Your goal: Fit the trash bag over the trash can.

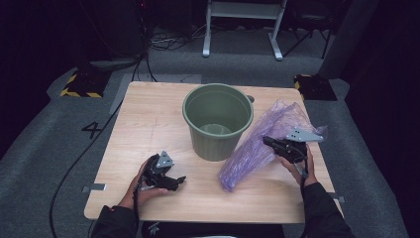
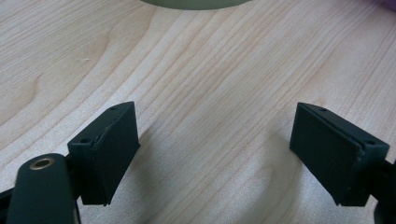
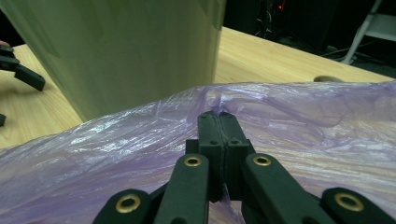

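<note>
So there's a light wood table [image 1: 148,124] sitting on grey carpet, dark room all around, with some white frame legs [image 1: 242,25] way at the far end.

Biggest thing on it is a green bin [image 1: 218,121], upright, empty as far as I can see, around the middle of the table and a bit toward the far side. The right gripper view has its ribbed wall [image 3: 116,46] looming up close, right behind the bag.

Just right of the bin lies a purple bag [image 1: 262,144], thin crinkly plastic, stretched out from the near middle of the table toward the far right. Its left edge sits right against the bin, can't tell if it's actually touching.

The right gripper [image 1: 270,142] is over on the right side, jaws pinched together on a fold of the bag [image 3: 280,121]; you can see the plastic bunched up right at the tips [image 3: 219,116].

The left gripper [image 1: 179,180] rests near the front left of the table, well apart from the bag. Its jaws stand wide with just bare wood [image 2: 210,93] between them, holding nothing.
</note>
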`<state>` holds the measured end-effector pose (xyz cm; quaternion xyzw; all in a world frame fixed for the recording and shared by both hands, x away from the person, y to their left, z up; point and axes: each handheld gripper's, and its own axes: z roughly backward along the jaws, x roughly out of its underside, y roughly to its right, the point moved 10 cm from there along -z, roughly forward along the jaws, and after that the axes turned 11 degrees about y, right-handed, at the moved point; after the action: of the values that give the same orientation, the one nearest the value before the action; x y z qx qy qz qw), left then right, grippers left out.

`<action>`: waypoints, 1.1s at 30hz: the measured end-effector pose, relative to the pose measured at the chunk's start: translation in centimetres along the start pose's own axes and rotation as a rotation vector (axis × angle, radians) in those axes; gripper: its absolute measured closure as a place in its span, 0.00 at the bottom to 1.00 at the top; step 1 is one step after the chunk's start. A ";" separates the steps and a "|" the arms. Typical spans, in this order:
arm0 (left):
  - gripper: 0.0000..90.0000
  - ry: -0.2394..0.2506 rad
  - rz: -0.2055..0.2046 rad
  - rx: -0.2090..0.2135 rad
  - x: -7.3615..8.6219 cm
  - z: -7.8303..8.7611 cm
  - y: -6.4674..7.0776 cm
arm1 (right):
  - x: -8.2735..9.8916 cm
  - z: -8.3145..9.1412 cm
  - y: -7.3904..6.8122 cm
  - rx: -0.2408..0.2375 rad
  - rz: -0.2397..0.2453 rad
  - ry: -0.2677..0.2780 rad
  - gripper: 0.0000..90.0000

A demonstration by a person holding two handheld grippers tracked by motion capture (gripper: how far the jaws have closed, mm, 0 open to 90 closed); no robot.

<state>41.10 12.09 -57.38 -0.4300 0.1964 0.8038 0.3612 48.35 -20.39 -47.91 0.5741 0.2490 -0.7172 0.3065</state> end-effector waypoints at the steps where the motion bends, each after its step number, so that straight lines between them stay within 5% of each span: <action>1: 0.17 0.000 0.000 0.000 0.0 0.0 0.0 | -0.2 -0.1 -0.1 -0.004 0.006 0.001 1.00; 16: 0.17 0.000 0.001 -0.002 0.0 -0.1 0.0 | -3.6 1.0 -2.1 -0.067 0.047 0.080 1.00; 33: 0.16 -0.001 0.000 0.000 -0.2 -0.3 0.2 | -7.6 2.8 -2.5 -0.066 0.054 0.160 1.00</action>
<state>41.15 11.67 -57.38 -0.4297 0.1962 0.8039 0.3614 45.83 -19.48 -39.85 0.6259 0.2804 -0.6519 0.3236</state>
